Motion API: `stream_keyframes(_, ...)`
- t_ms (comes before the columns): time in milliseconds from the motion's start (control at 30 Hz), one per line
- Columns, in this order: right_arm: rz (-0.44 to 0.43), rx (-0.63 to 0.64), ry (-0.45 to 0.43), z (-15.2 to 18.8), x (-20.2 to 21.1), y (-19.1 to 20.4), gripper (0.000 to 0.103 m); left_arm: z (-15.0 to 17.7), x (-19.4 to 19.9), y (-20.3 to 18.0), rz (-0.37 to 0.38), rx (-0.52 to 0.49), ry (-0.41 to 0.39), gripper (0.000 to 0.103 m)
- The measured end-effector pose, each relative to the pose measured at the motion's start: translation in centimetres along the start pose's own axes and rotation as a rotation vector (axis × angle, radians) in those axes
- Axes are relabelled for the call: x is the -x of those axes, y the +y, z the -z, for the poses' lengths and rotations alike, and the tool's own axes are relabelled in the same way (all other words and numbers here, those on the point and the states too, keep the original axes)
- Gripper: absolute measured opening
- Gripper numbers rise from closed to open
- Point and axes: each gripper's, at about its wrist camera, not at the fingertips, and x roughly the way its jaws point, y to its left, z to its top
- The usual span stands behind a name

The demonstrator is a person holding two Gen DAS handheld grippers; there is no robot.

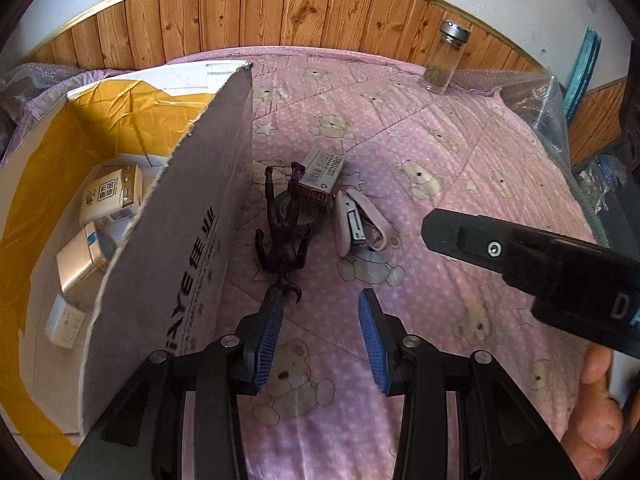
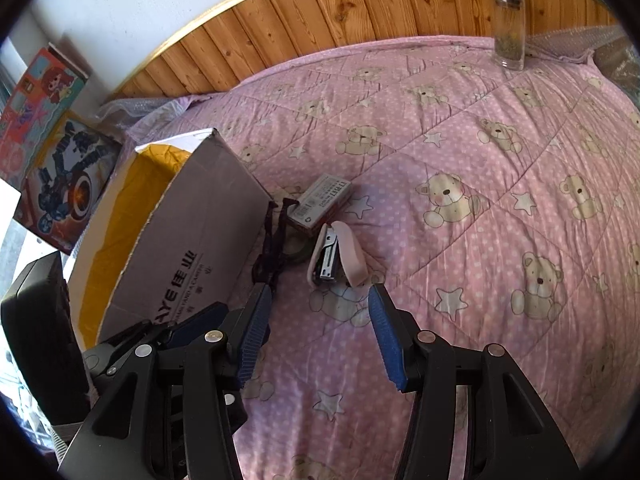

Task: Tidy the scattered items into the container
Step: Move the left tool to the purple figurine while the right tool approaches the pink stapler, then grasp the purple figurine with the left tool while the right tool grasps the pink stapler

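The left gripper (image 1: pixel 322 312) hangs low over the pink quilt (image 1: pixel 440 152) with its blue-padded fingers (image 1: pixel 270 320) spread apart and nothing between them; the left pad sits right at the head of a dark toy figure (image 1: pixel 284 236) lying on the quilt, though contact cannot be told. The right gripper (image 2: pixel 320 312) is likewise spread wide and empty, its tips just short of a pink stapler (image 2: pixel 338 254) lying on its side. Beside the stapler lies a small grey box of staples (image 2: pixel 320 204), which touches the figure's feet; a dark roll of tape (image 2: pixel 296 246) shows partly beneath the figure. Just left of the figure stands the cardboard box (image 1: pixel 168 248), its flap upright, with several small packs (image 1: pixel 112 196) already inside on the bottom. Far back on the quilt stands a glass jar (image 1: pixel 446 58) with a metal lid, upright before the wooden panelling (image 1: pixel 280 8).
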Motion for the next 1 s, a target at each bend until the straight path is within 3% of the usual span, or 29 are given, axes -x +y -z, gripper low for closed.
stream_keyframes(300, -0.022, 0.052, 0.11, -1.7, -6.9, -1.3, 0.054, -1.8, -5.2, -0.1, -0.092, -0.041, -0.001, 0.043)
stream_keyframes(400, -0.094, 0.021, 0.108, -1.6, -8.3, -2.0, 0.053, -2.1, -5.7, 0.0, -0.113, -0.053, -0.014, 0.043)
stream_keyframes(467, -0.123, 0.001, 0.091, -1.5, -8.5, -2.2, 0.045, -2.0, -6.3, 0.2, -0.142, -0.072, -0.011, 0.043)
stream_keyframes(567, -0.127, -0.019, 0.071, -1.2, -8.1, -2.7, 0.041, -1.9, -6.1, 0.8, -0.117, -0.064, -0.035, 0.04)
stream_keyframes(600, -0.129, -0.028, 0.064, -1.2, -7.8, -3.0, 0.029, -1.9, -6.0, 1.0, -0.11, -0.054, -0.037, 0.038)
stream_keyframes(700, -0.096, -0.046, 0.046, -1.2, -6.6, -4.2, 0.029, -1.8, -5.5, 1.7, -0.076, -0.031, -0.04, 0.027)
stream_keyframes(800, -0.075, -0.048, 0.047, -1.0, -5.9, -5.3, 0.029, -1.5, -5.3, 2.1, -0.054, -0.013, -0.035, 0.027)
stream_keyframes(900, -0.073, -0.045, 0.049, -1.1, -5.9, -5.6, 0.031, -1.4, -5.2, 1.9, -0.065, 0.003, -0.032, 0.031)
stream_keyframes(933, -0.073, -0.046, 0.048, -1.2, -6.1, -5.6, 0.032, -1.5, -5.3, 1.8, -0.069, 0.008, -0.031, 0.04)
stream_keyframes(1000, -0.074, -0.049, 0.049, -1.5, -6.8, -5.4, 0.036, -1.6, -5.5, 1.5, -0.072, 0.016, -0.032, 0.047)
